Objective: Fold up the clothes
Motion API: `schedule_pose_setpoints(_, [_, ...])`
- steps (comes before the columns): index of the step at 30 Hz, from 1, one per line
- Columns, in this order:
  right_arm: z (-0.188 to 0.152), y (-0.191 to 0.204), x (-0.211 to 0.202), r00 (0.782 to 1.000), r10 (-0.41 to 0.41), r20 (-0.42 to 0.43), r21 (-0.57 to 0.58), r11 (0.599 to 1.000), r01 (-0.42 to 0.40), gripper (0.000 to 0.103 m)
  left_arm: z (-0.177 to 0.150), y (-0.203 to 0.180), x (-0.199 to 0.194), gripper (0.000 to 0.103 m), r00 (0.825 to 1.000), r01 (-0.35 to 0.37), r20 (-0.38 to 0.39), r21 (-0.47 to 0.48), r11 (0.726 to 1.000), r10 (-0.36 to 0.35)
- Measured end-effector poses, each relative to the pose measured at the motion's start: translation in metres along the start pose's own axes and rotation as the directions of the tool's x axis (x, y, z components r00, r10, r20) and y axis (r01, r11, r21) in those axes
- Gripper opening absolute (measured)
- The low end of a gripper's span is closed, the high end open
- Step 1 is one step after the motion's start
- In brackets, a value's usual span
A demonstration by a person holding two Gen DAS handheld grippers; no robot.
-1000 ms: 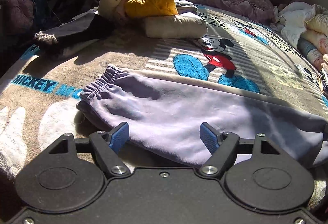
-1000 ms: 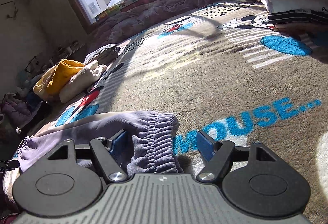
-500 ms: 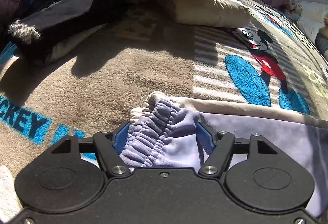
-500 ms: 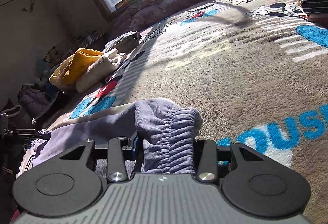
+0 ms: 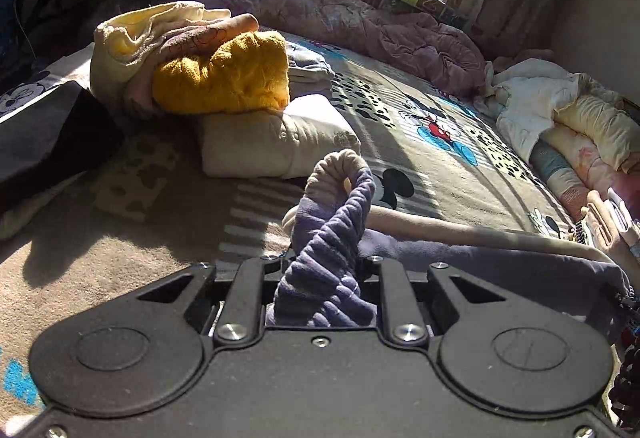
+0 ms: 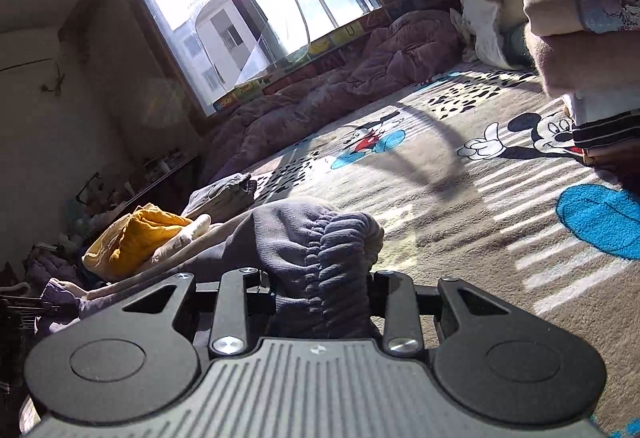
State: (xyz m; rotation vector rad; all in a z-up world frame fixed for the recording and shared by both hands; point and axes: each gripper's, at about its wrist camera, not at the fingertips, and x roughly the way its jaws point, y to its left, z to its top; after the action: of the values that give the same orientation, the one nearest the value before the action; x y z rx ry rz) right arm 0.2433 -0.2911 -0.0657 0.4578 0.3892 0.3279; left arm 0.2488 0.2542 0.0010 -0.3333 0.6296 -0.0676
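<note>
Over the Mickey Mouse blanket point(image 6: 460, 197), the left gripper point(image 5: 322, 270) pinches one gathered, ribbed end of the purple trousers point(image 5: 480, 262), holding it bunched upright above the bed. The right gripper point(image 6: 316, 278) clamps the other elastic end point(image 6: 316, 238), the cloth stretching between them. Beyond lies a pile topped by a yellow garment point(image 5: 224, 77).
</note>
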Motion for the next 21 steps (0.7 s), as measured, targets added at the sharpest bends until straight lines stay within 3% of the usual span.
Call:
schedule_pose_setpoints(1, [0.003, -0.002, 0.007, 1.0, -0.024, 0.001, -0.025, 0.999, 0.024, 0.034, 0.002, 0.001, 0.012, 0.027, 1.0, -0.016, -0.009, -0.005, 1.0, 0.016])
schedule_pose_setpoints(3, [0.005, -0.007, 0.025, 0.996, -0.086, -0.026, -0.082, 0.993, 0.084, 0.046, 0.001, 0.007, 0.041, 0.045, 0.992, -0.102, -0.072, -0.003, 0.995, 0.101])
schedule_pose_setpoints(6, [-0.002, -0.021, 0.039, 0.986, -0.127, -0.104, -0.081, 0.99, 0.119, 0.05, -0.004, 0.014, 0.057, 0.044, 0.974, -0.196, -0.11, 0.013, 0.981, 0.196])
schedule_pose_setpoints(8, [-0.003, -0.029, 0.04, 0.984, -0.134, -0.117, -0.077, 0.989, 0.126, 0.057, -0.002, 0.014, 0.055, 0.047, 0.983, -0.161, -0.09, 0.013, 0.987, 0.161])
schedule_pose_setpoints(11, [0.003, -0.033, 0.037, 0.989, -0.116, -0.086, -0.091, 0.99, 0.108, 0.064, 0.0, 0.012, 0.064, 0.047, 0.979, -0.174, -0.104, 0.036, 0.984, 0.177])
schedule_pose_setpoints(18, [0.005, -0.033, 0.055, 0.991, -0.09, -0.103, -0.156, 0.985, 0.073, 0.067, 0.001, 0.017, 0.101, 0.047, 0.965, -0.202, -0.166, 0.034, 0.979, 0.205])
schedule_pose_setpoints(19, [0.005, -0.033, 0.056, 0.992, -0.084, -0.097, -0.164, 0.984, 0.067, 0.066, 0.002, 0.015, 0.103, 0.046, 0.964, -0.206, -0.162, 0.039, 0.978, 0.209])
schedule_pose_setpoints(20, [0.005, -0.033, 0.058, 0.993, -0.077, -0.091, -0.174, 0.983, 0.06, 0.065, 0.002, 0.012, 0.105, 0.038, 0.964, -0.21, -0.158, 0.051, 0.976, 0.215])
schedule_pose_setpoints(21, [0.005, -0.033, 0.059, 0.993, -0.067, -0.095, -0.181, 0.982, 0.049, 0.058, 0.002, 0.009, 0.106, 0.03, 0.963, -0.214, -0.155, 0.067, 0.975, 0.222])
